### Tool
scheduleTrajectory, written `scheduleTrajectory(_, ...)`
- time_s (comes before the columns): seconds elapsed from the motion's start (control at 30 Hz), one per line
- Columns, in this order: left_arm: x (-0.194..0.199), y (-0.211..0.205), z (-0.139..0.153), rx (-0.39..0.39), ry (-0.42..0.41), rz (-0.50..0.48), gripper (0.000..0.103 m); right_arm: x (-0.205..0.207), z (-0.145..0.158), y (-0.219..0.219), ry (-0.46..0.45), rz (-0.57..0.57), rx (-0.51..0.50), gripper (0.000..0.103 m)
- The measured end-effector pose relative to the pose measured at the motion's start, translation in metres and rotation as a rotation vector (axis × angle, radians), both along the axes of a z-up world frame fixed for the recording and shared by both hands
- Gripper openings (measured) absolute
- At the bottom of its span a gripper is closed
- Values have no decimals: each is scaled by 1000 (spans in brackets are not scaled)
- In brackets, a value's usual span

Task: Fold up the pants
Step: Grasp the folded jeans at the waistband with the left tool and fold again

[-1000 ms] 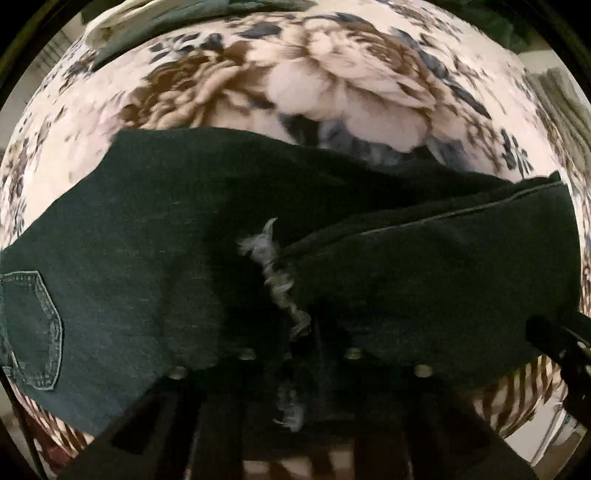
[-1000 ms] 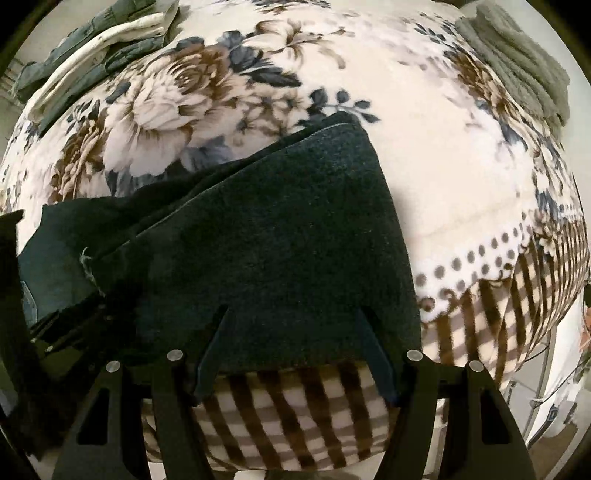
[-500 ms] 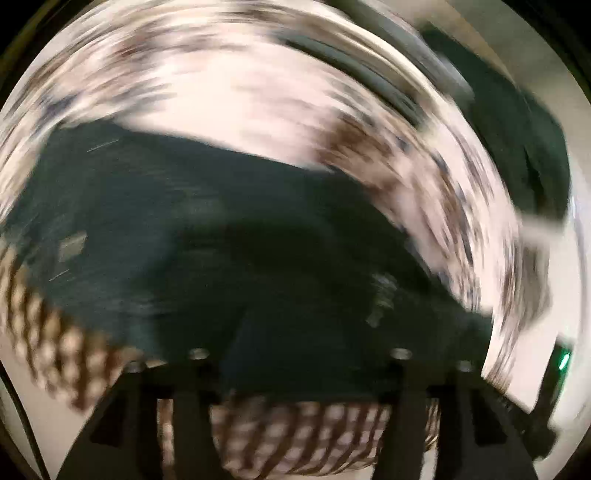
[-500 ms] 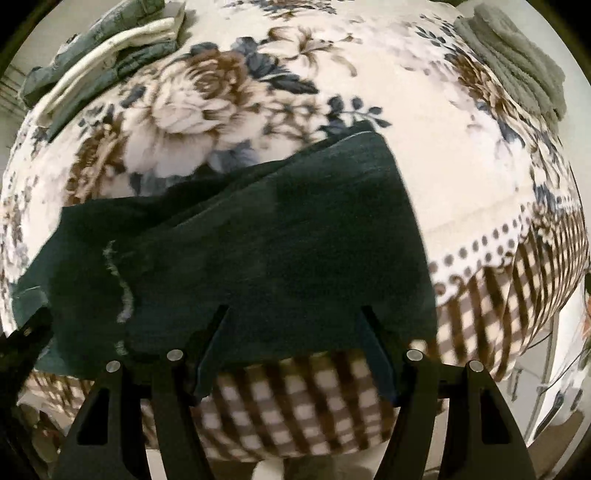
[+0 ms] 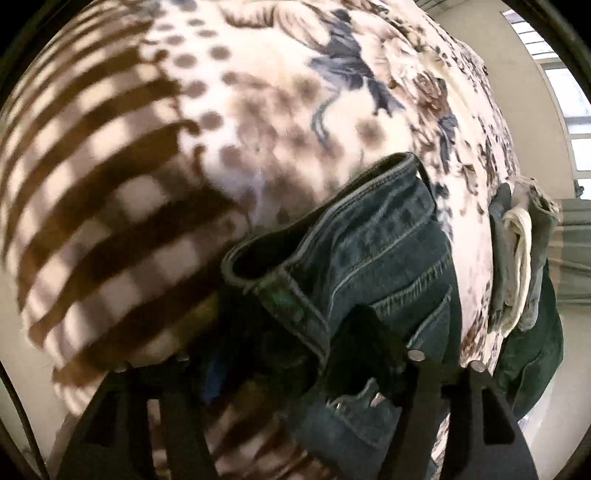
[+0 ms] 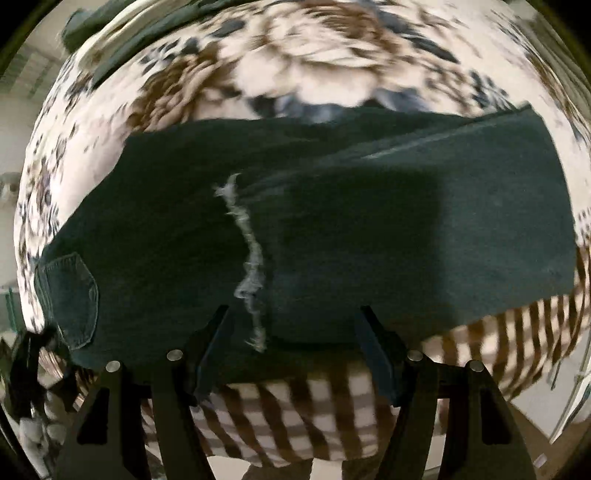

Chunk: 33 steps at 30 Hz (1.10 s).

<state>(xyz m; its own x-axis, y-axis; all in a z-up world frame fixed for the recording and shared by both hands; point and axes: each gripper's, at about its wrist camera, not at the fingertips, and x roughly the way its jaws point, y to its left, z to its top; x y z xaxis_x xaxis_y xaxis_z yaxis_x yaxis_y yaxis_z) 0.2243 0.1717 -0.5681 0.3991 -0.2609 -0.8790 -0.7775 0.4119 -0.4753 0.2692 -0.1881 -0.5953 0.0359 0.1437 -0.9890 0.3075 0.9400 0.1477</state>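
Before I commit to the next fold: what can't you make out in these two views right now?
- Left wrist: left gripper grip on the jeans waistband; denim hides the fingertips.
- Right wrist: blanket pattern, motion-blurred.
- Right wrist: clothes pile, cut off by the lens edge.

Dark denim pants [image 6: 332,236], folded over once, lying flat across a floral blanket [image 6: 314,62]. Frayed pale hem [image 6: 249,266] running down the middle; back pocket [image 6: 72,299] at left. Waistband [image 5: 332,236] bunched, stitching showing.
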Motion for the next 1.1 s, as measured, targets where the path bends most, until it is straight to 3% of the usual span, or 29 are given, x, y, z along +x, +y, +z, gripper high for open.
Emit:
scheduleTrajectory(0.1,7,-1,-1,-2,-9,16,72,4,-2,10,-10,32,-6,70)
scheduleTrajectory(0.17,7,3,-1,6,-20,36,68,7,-4,15,-11,52,-11,70)
scheduleTrajectory(0.2,9,3,2,30,-29,37,63,8,-5,17,-12,57,-14,70)
scheduleTrajectory(0.27,14,2,7,65,-47,11,37,10,-7,18,-11,66,-16,70)
scheduleTrajectory(0.4,25,-17,38,196,-107,-93,28,17,-8,17,-15,64,-11,70)
scheduleTrajectory(0.57,29,-69,110,317,-270,-256,26,14,0,-6,-27,49,4,70)
scheduleTrajectory(0.7,40,-142,143,320,-368,-442,25,7,12,-30,-42,22,17,70)
scheduleTrajectory(0.8,54,-211,134,286,-384,-604,25,2,20,-55,-50,-16,21,70)
scheduleTrajectory(0.93,74,-292,82,313,-304,-822,25,-5,25,-99,-43,-89,33,70)
scheduleTrajectory(1.03,82,-319,39,343,-207,-923,25,-5,21,-123,-32,-110,62,70)
scheduleTrajectory(1.1,86,-324,31,374,-183,-962,27,-4,19,-135,-30,-112,95,70)
